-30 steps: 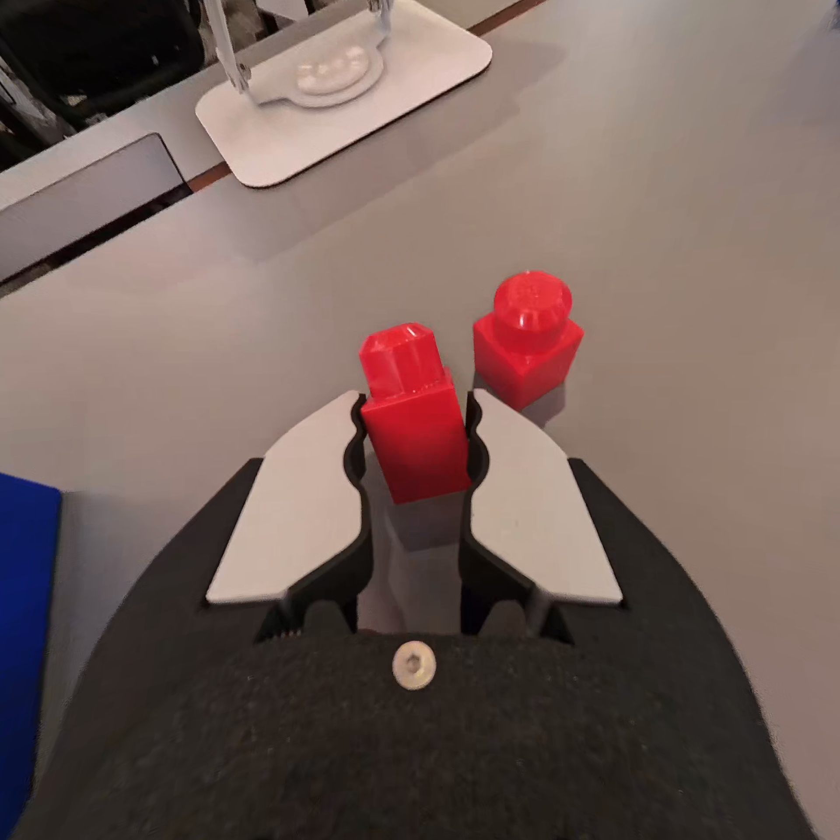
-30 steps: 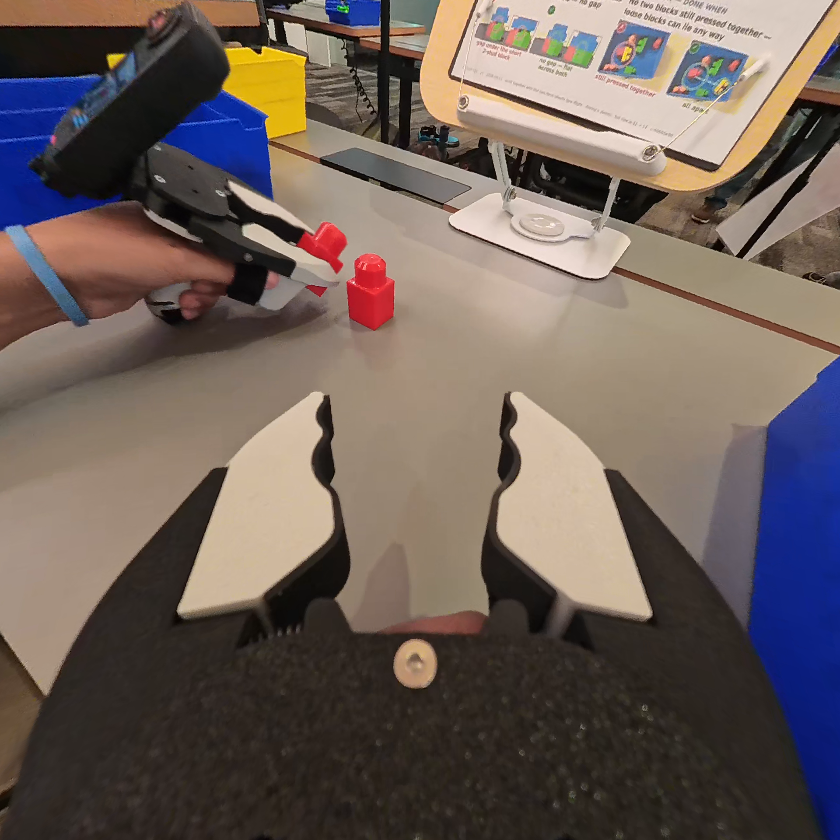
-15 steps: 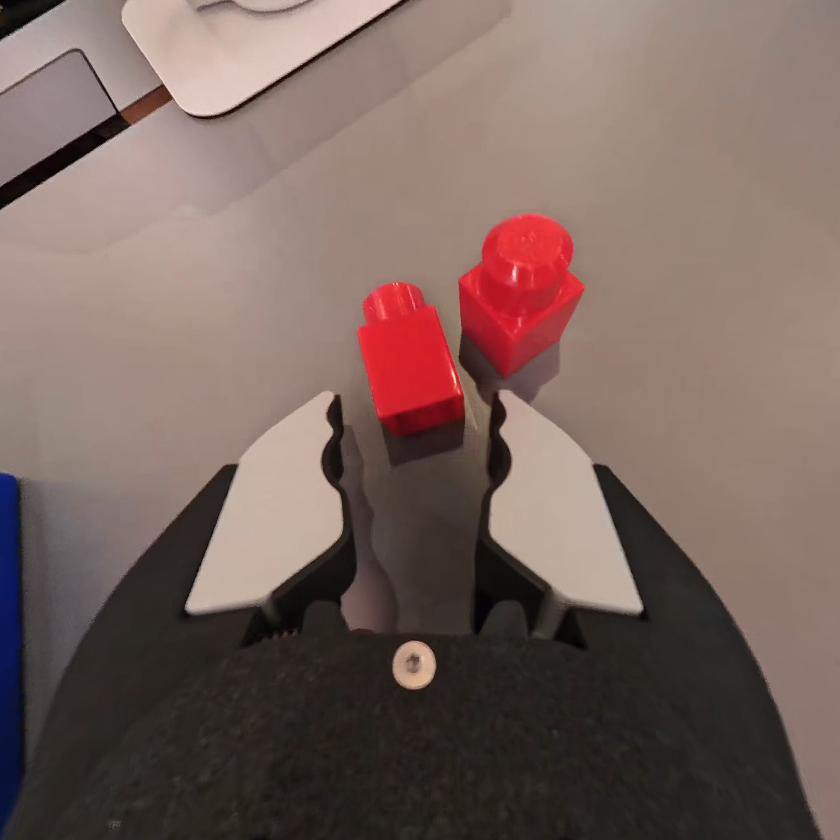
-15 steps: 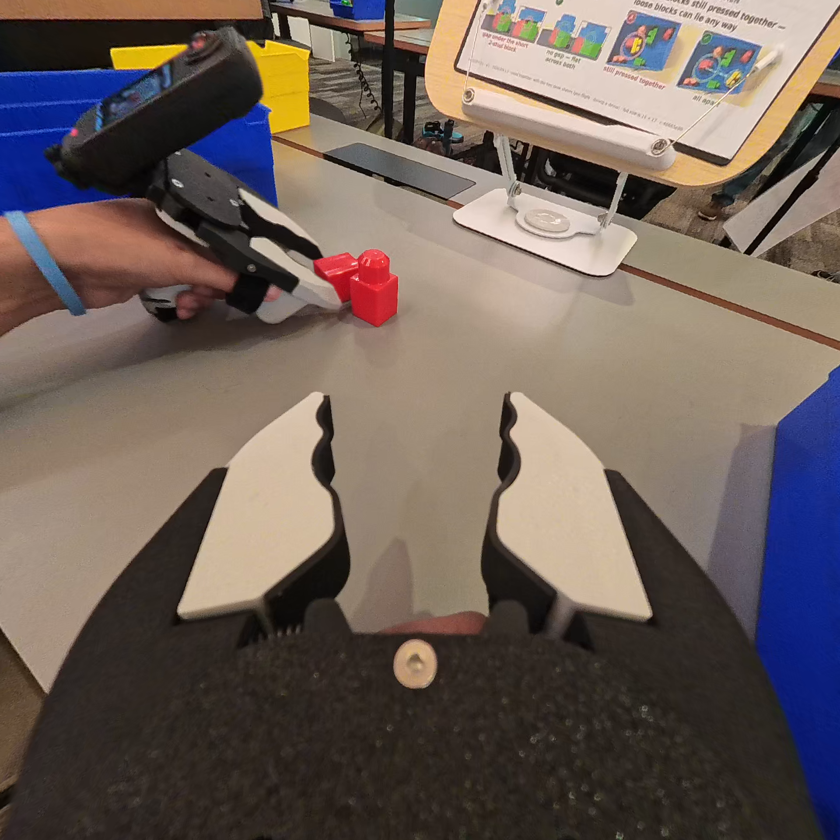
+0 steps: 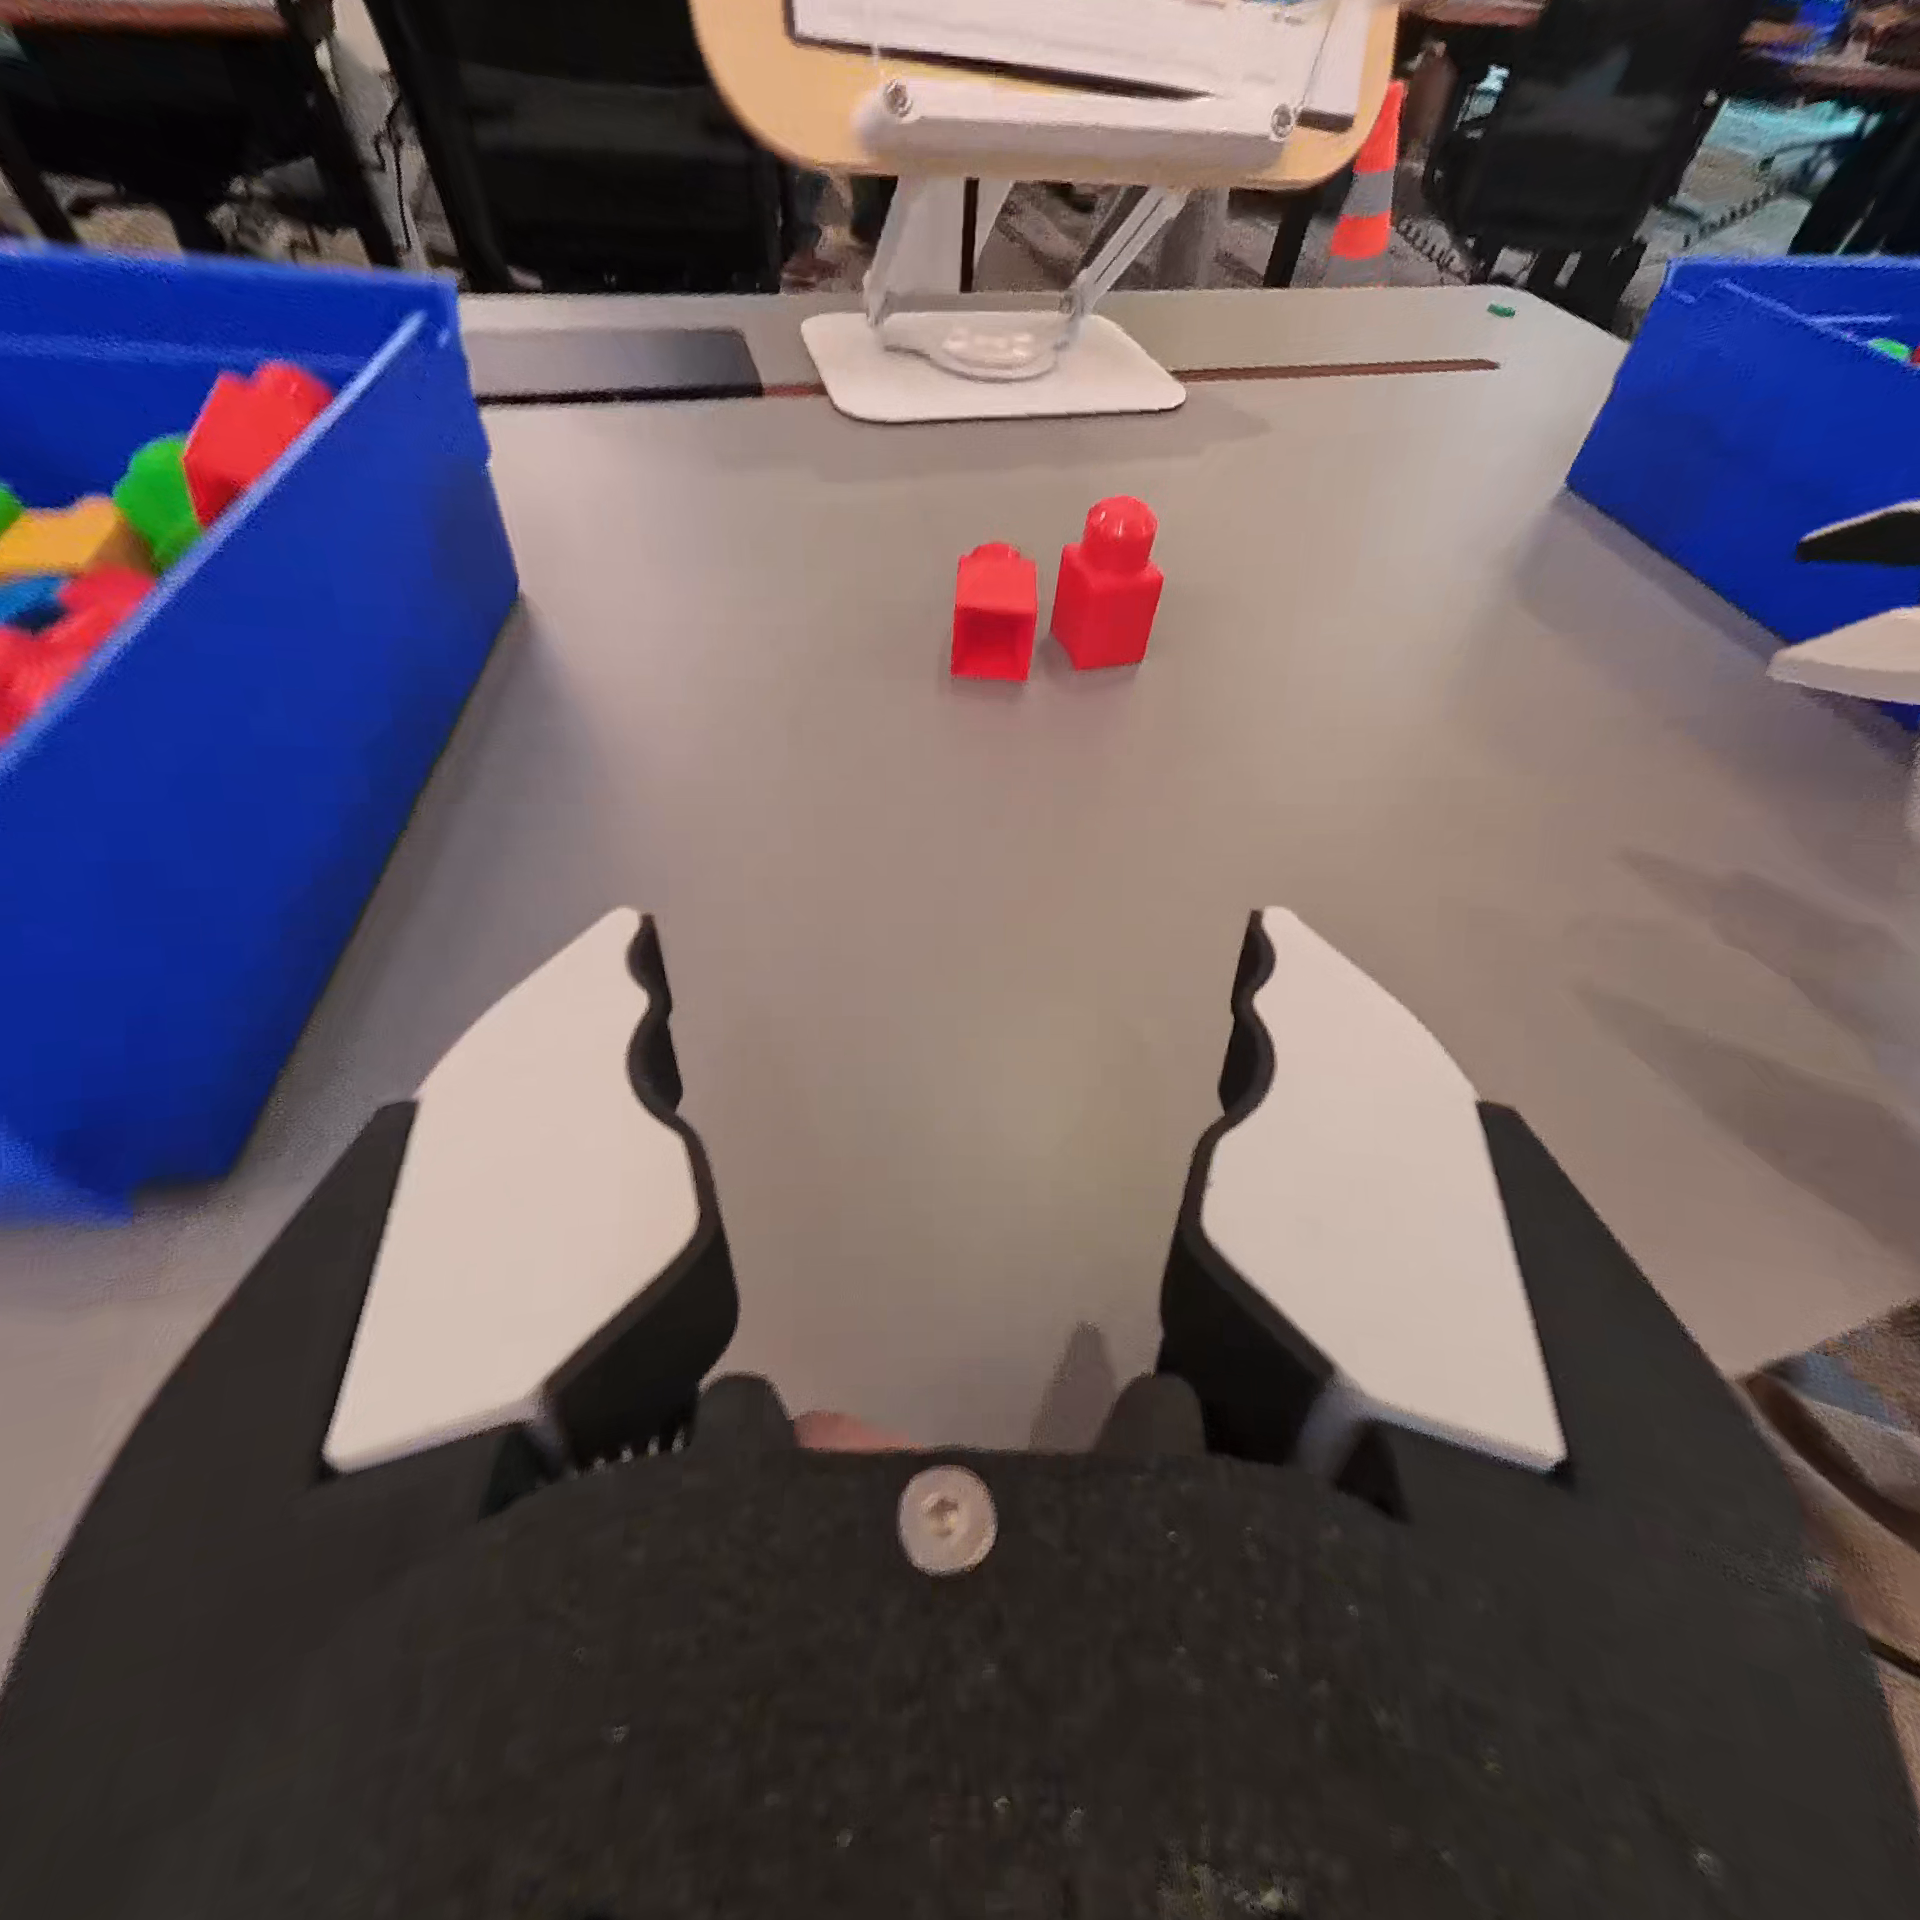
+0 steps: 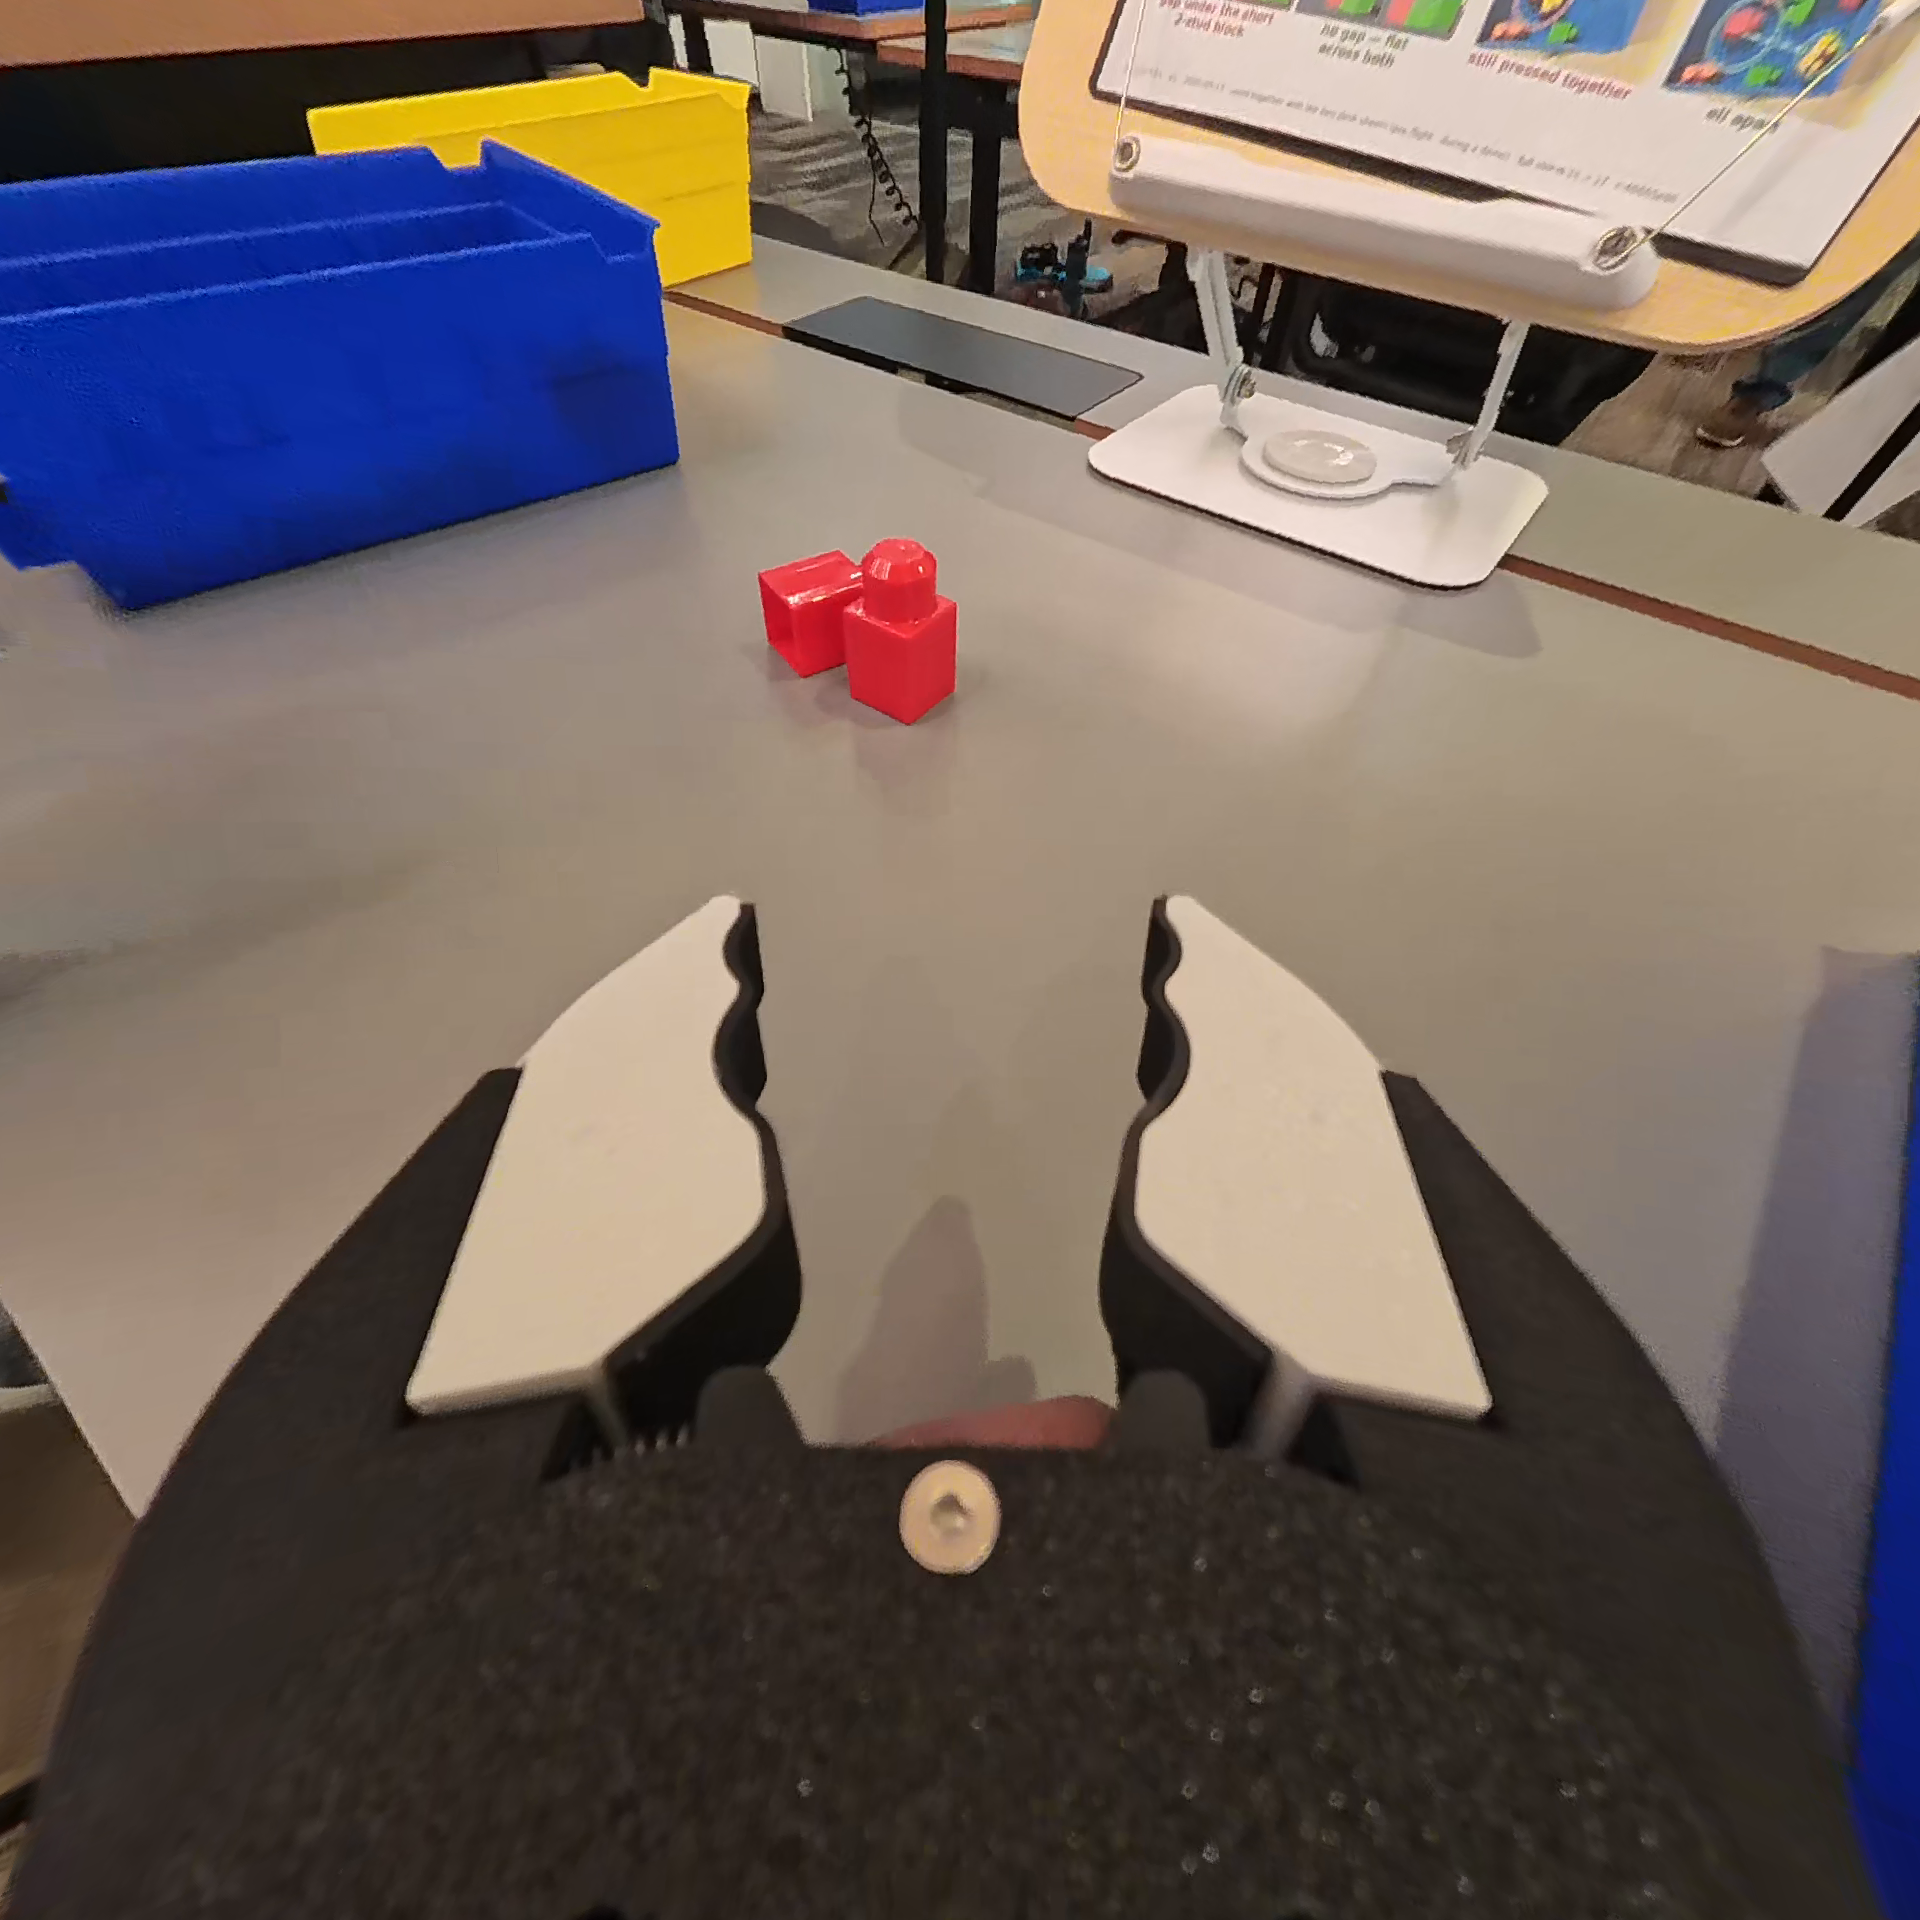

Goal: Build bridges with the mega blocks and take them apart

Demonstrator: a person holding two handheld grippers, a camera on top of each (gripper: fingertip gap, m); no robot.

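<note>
Two red one-stud mega blocks sit close together on the grey table. One block (image 5: 1108,597) stands upright. The other block (image 5: 993,615) lies on its side just left of it, hollow base toward my left gripper. Both show in the right wrist view, the upright block (image 6: 902,634) in front and the lying block (image 6: 805,613) behind it. My left gripper (image 5: 948,925) is open and empty, well back from the blocks. My right gripper (image 6: 948,909) is open and empty, also back from them; its fingertips (image 5: 1860,613) show at the right edge of the left wrist view.
A blue bin (image 5: 239,675) with several coloured blocks stands at the left; it also shows in the right wrist view (image 6: 312,353). Another blue bin (image 5: 1756,436) stands at the right. A sheet stand with a white base (image 5: 997,364) is at the table's back. A yellow bin (image 6: 592,145) is behind. The upright block (image 6: 902,634) is about 20 centimetres from my right fingertips.
My left gripper let go of the red block, which now lies on its side by the upright one, and pulled far back while opening wider. The right gripper barely moved.
</note>
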